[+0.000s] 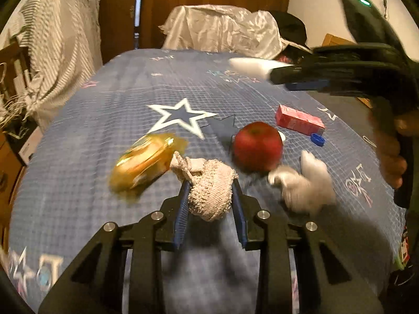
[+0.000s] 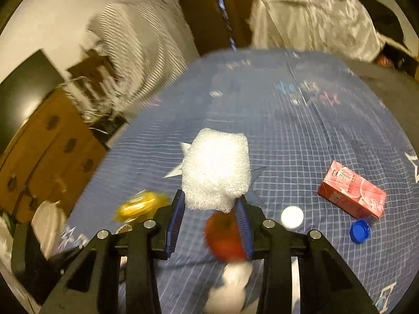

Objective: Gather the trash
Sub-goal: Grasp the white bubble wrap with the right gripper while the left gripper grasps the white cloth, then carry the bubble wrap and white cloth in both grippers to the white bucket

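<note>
My left gripper (image 1: 209,183) is shut on a beige knitted mesh wad (image 1: 212,201), which it holds just above the blue star blanket (image 1: 104,120). My right gripper (image 2: 210,196) is shut on a white foam wrap piece (image 2: 216,167). In the left wrist view the right gripper (image 1: 277,74) hangs at upper right with the foam (image 1: 251,65) sticking out. On the blanket lie a yellow wrapper (image 1: 144,164), a red apple (image 1: 258,145), crumpled white tissue (image 1: 306,183), a pink carton (image 1: 298,120), a blue cap (image 1: 317,139) and a white cap (image 2: 292,216).
A person's hand (image 1: 392,157) grips the right gripper's handle. At the bed's far end sits a pile under a white sheet (image 1: 222,26). A striped cloth (image 1: 60,39) hangs at left, with a wooden dresser (image 2: 52,151) below it beside the bed.
</note>
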A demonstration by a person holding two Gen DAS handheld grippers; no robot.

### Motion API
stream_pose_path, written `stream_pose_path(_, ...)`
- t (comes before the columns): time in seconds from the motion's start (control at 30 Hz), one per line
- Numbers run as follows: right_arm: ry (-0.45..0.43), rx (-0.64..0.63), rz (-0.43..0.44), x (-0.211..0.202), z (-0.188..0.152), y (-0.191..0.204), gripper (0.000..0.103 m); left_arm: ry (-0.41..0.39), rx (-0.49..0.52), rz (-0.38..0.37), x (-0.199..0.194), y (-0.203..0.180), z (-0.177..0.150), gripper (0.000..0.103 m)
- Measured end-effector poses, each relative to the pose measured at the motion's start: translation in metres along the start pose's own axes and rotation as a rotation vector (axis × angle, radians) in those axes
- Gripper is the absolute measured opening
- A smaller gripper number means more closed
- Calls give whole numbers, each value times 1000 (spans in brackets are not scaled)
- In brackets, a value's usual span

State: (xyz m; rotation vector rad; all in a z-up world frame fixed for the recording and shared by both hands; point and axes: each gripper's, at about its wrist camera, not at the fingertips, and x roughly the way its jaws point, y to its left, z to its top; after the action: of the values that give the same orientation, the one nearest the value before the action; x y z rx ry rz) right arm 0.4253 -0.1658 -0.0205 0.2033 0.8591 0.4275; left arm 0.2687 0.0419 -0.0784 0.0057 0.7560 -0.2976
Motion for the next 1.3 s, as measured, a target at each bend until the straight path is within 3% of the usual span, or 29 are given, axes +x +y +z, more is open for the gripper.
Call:
stream_pose_path(0.27, -23, -95, 40, -55, -93, 61, 40, 19, -123, 196, -59, 44, -44, 29)
stream_pose_path(0.57, 8, -129, 47, -59, -191, 127, 40, 3, -158, 315, -107, 55, -73, 30)
stream_pose_path(0.9, 2, -180, 22, -73, -235, 168, 40, -19, -205, 352, -135, 63, -95, 30)
stream_pose_path(1.3, 9, -251, 26, -74, -242, 199, 40, -55, -232, 365, -155, 72, -101, 30)
